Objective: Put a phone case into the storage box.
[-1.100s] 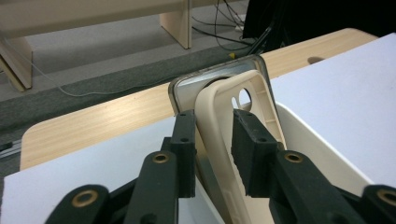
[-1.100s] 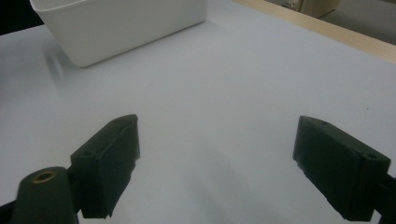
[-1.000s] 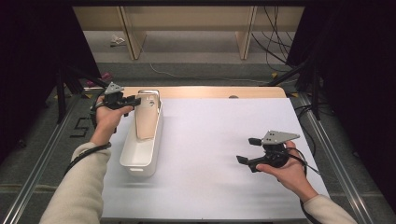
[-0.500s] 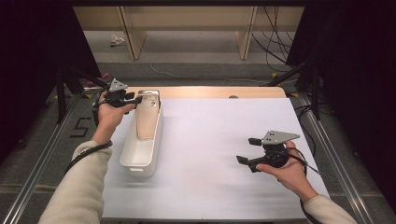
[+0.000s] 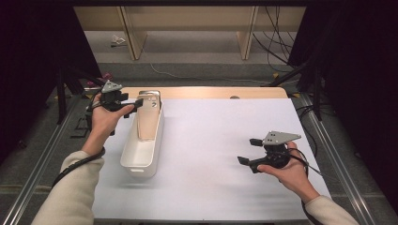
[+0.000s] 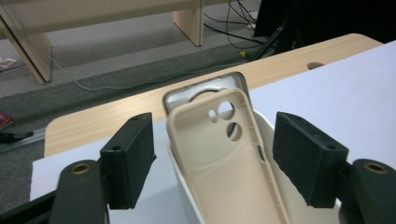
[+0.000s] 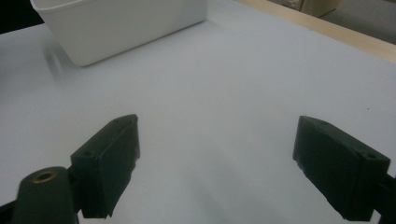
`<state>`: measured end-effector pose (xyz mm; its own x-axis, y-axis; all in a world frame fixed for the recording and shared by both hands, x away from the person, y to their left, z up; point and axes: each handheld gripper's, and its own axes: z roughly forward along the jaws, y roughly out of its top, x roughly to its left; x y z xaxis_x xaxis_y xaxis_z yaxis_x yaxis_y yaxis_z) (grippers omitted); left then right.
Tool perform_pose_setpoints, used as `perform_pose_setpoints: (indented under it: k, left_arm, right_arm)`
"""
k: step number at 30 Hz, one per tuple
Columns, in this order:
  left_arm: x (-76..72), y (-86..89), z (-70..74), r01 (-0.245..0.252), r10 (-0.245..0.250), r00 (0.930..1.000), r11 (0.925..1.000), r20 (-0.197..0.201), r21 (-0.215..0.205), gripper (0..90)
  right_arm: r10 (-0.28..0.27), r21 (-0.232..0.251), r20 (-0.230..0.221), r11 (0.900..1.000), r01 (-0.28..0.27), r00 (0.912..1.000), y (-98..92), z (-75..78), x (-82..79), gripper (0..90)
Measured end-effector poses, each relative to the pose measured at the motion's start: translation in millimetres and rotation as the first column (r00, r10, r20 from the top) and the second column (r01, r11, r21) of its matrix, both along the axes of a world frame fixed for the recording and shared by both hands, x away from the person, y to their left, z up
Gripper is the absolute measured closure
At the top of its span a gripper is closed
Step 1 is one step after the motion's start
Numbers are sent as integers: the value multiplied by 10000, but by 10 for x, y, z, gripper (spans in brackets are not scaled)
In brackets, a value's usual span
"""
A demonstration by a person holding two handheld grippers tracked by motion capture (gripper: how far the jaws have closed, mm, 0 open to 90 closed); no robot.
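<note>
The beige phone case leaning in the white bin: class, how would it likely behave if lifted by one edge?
The beige phone case is a thin open shell with camera cutouts, so probably light and bendy. Propped against the white bin, it might slide or topple if nudged.

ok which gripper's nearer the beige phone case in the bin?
Left. The left gripper sits at the far end of the beige phone case, jaws open, just released, either side of it. The right gripper hovers across the mat, well clear.
</note>
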<state>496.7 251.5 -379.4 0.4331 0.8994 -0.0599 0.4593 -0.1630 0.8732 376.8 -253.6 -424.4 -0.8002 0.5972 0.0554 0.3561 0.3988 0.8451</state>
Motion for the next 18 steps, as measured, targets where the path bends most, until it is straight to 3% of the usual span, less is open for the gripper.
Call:
perform_pose_setpoints:
  k: [6,11,18]
  left_arm:
    - [-145,2,53,193,-194,9998,9997,68,147,220]
    - [-283,-41,115,331,-327,9991,9993,287,-153,155]
    - [-452,-76,142,461,-462,9975,9989,536,29,125]
  right_arm:
    - [-46,-9,0,10000,46,10000,-5,3,3,157]
    - [-59,20,-8,10000,59,10000,-15,9,6,157]
    - [-59,22,5,10000,59,10000,-18,13,5,157]
